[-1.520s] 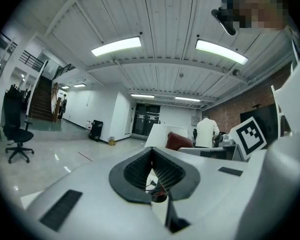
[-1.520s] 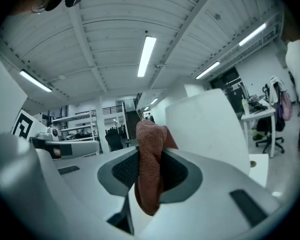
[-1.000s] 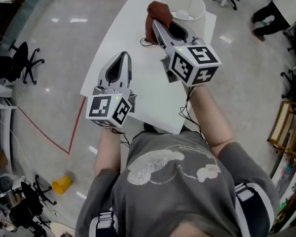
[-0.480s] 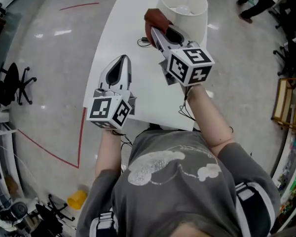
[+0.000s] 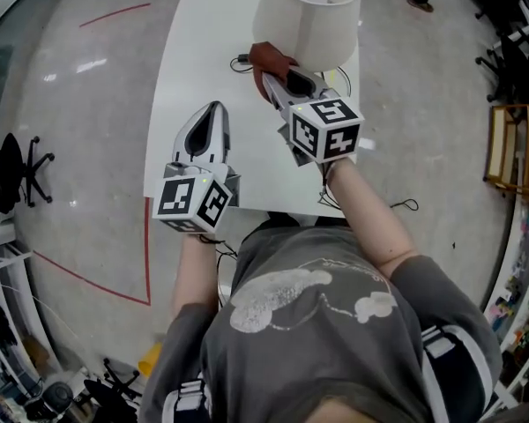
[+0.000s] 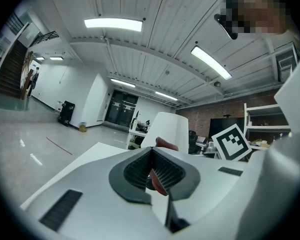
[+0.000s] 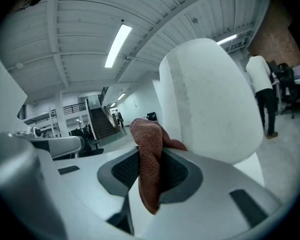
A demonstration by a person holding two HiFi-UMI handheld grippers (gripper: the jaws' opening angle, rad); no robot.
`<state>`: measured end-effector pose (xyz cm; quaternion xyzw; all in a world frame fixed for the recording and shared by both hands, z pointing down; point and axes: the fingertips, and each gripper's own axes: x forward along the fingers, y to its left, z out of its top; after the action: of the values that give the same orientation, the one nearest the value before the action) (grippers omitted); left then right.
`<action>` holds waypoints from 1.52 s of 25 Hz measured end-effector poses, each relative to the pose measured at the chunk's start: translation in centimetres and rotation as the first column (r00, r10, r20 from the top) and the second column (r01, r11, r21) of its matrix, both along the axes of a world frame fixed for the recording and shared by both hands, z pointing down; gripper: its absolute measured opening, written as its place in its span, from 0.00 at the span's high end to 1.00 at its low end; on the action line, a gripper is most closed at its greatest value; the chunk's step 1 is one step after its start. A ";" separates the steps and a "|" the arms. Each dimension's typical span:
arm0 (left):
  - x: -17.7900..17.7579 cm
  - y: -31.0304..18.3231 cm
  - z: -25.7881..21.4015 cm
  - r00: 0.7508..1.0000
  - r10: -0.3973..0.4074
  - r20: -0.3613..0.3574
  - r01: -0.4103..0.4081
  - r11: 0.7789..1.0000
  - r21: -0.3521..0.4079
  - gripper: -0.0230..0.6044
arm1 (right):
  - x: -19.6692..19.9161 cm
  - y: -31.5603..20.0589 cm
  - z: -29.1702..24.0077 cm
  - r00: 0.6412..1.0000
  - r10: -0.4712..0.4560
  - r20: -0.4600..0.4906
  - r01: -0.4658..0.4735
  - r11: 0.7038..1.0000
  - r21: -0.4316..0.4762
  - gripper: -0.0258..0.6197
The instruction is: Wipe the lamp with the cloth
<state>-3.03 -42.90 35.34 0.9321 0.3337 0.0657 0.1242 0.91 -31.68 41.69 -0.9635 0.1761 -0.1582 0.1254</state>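
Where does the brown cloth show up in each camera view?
Head view: cloth upper centre, at the right gripper tip, beside the lampshade.
Left gripper view: cloth at centre, seen past the shut jaws.
Right gripper view: cloth at centre, clamped between the jaws.
Shared landmark: the white lampshade.

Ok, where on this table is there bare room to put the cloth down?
The far left of the table, between its edge and the cable, is bare. The far right is crowded: the lamp stands there with the cloth beside it.
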 end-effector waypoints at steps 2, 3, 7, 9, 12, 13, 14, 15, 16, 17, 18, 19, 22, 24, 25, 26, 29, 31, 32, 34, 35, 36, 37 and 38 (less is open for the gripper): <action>-0.2 0.1 0.6 1.000 -0.005 0.015 0.006 1.000 -0.003 0.95 | -0.7 0.1 1.1 1.000 -0.006 0.025 0.006 1.000 -0.007 0.81; -0.4 0.2 0.8 1.000 -0.008 0.021 0.009 1.000 -0.007 0.95 | -1.1 0.1 1.5 0.999 -0.012 0.037 0.012 1.000 -0.010 0.81; -1.1 1.0 1.6 0.999 -0.023 0.036 0.024 1.000 -0.021 0.95 | -2.4 0.1 2.4 0.996 -0.060 0.062 0.061 0.998 -0.018 0.81; -1.2 1.2 1.9 0.998 -0.036 0.044 0.037 0.999 -0.022 0.95 | -2.9 -0.2 2.5 0.994 -0.093 0.060 0.094 0.995 -0.017 0.81; -1.8 2.2 1.9 0.997 -0.062 0.048 0.063 0.998 -0.030 0.95 | -3.8 0.4 2.0 0.988 -0.144 0.048 0.145 0.989 -0.027 0.81; -1.9 2.7 1.7 0.996 -0.072 0.046 0.073 0.997 -0.030 0.95 | -4.1 0.9 1.8 0.987 -0.159 0.040 0.160 0.987 -0.030 0.81; -2.1 3.3 1.6 0.995 -0.085 0.043 0.086 0.996 -0.027 0.95 | -4.3 1.4 1.5 0.984 -0.174 0.031 0.175 0.984 -0.030 0.81; -2.2 3.7 1.5 0.994 -0.100 0.037 0.101 0.995 -0.024 0.95 | -4.3 1.9 1.2 0.982 -0.190 0.023 0.190 0.981 -0.030 0.81; -2.3 4.1 1.4 0.993 -0.116 0.032 0.117 0.993 -0.021 0.95 | -4.4 2.4 1.0 0.978 -0.206 0.014 0.206 0.978 -0.029 0.81; -2.4 4.5 1.3 0.991 -0.131 0.027 0.132 0.991 -0.019 0.95 | -4.4 2.8 0.8 0.975 -0.222 0.007 0.222 0.975 -0.027 0.81; -2.6 4.8 1.2 0.989 -0.145 0.024 0.146 0.989 -0.016 0.95 | -4.5 3.1 0.6 0.971 -0.238 0.002 0.238 0.971 -0.026 0.81; -2.8 5.1 1.1 0.987 -0.158 0.023 0.158 0.987 -0.013 0.95 | -4.6 3.4 0.4 0.967 -0.253 -0.003 0.253 0.967 -0.024 0.81; -3.5 6.4 0.8 0.981 -0.192 0.026 0.192 0.981 -0.005 0.95 | -5.3 4.8 -0.2 0.954 -0.301 -0.013 0.300 0.954 -0.019 0.81; -4.1 7.7 0.7 0.977 -0.213 0.027 0.213 0.977 0.000 0.95 | -5.9 6.1 -0.4 0.944 -0.329 -0.018 0.329 0.944 -0.014 0.81; -4.5 8.4 0.7 0.975 -0.223 0.025 0.223 0.975 0.003 0.95 | -6.2 6.9 -0.5 0.940 -0.341 -0.019 0.341 0.940 -0.009 0.81; -4.8 9.2 0.6 0.973 -0.231 0.022 0.231 0.973 0.005 0.95 | -6.5 7.6 -0.6 0.936 -0.352 -0.020 0.352 0.936 0.000 0.81; -5.9 11.3 0.3 0.966 -0.260 0.007 0.260 0.966 0.010 0.95 | -7.3 9.5 -1.0 0.921 -0.388 -0.034 0.388 0.921 0.014 0.81; -6.6 12.1 0.1 0.958 -0.286 -0.001 0.286 0.958 0.008 0.95 | -7.6 10.1 -1.1 0.908 -0.416 -0.040 0.417 0.909 0.010 0.81; -7.0 12.4 0.0 0.954 -0.299 -0.003 0.299 0.954 0.007 0.95 | -7.8 10.3 -1.2 0.901 -0.431 -0.041 0.432 0.902 0.008 0.81; -7.8 12.9 0.0 0.947 -0.321 -0.005 0.321 0.947 0.008 0.95 | -8.3 10.5 -1.2 0.887 -0.460 -0.043 0.460 0.888 0.003 0.81; -8.2 13.3 0.1 0.944 -0.330 -0.004 0.330 0.944 0.010 0.95 | -8.6 10.8 -1.1 0.880 -0.473 -0.043 0.474 0.881 -0.001 0.81; -8.6 13.6 0.3 0.940 -0.341 -0.002 0.341 0.940 0.011 0.95 | -8.9 11.0 -1.0 0.873 -0.487 -0.041 0.487 0.873 -0.006 0.81; -9.1 13.9 0.4 0.936 -0.353 0.000 0.353 0.936 0.012 0.95 | -9.3 11.4 -0.9 0.865 -0.500 -0.039 0.500 0.866 -0.012 0.81; -9.5 14.2 0.6 0.931 -0.366 0.002 0.366 0.931 0.012 0.95 | -9.6 11.7 -0.7 0.857 -0.514 -0.036 0.513 0.858 -0.017 0.81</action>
<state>-12.56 -28.65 35.97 0.9785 0.1538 0.0454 0.1298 -8.67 -19.96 40.97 -0.8851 0.4283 -0.1674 0.0719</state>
